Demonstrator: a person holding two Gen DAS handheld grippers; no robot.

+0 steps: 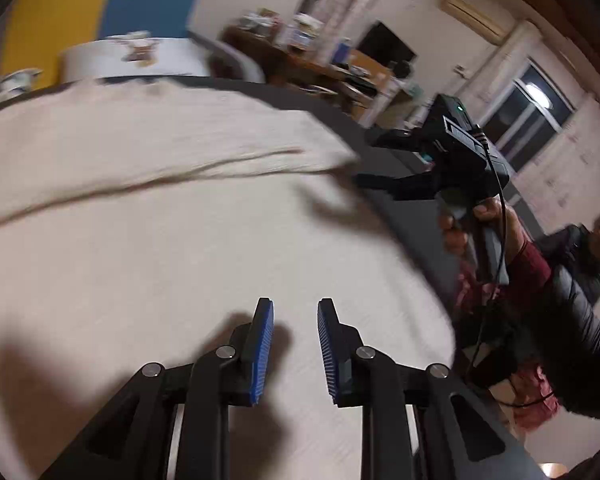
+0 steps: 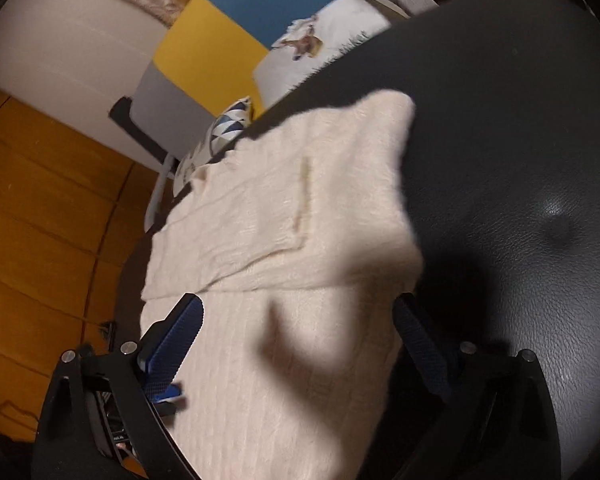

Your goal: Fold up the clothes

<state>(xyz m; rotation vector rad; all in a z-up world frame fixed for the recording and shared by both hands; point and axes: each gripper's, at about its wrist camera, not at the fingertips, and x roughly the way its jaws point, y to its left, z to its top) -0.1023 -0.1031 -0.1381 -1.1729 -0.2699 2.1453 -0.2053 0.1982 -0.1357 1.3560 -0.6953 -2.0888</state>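
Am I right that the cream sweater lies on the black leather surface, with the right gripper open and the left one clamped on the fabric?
Not quite. In the left wrist view the left gripper has nothing between its blue pads; it hangs open above the cream sweater. The rest holds: the sweater lies on the black leather surface, and the right gripper is open.

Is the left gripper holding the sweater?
No. The left gripper hangs above the cream sweater with its blue pads apart and nothing between them.
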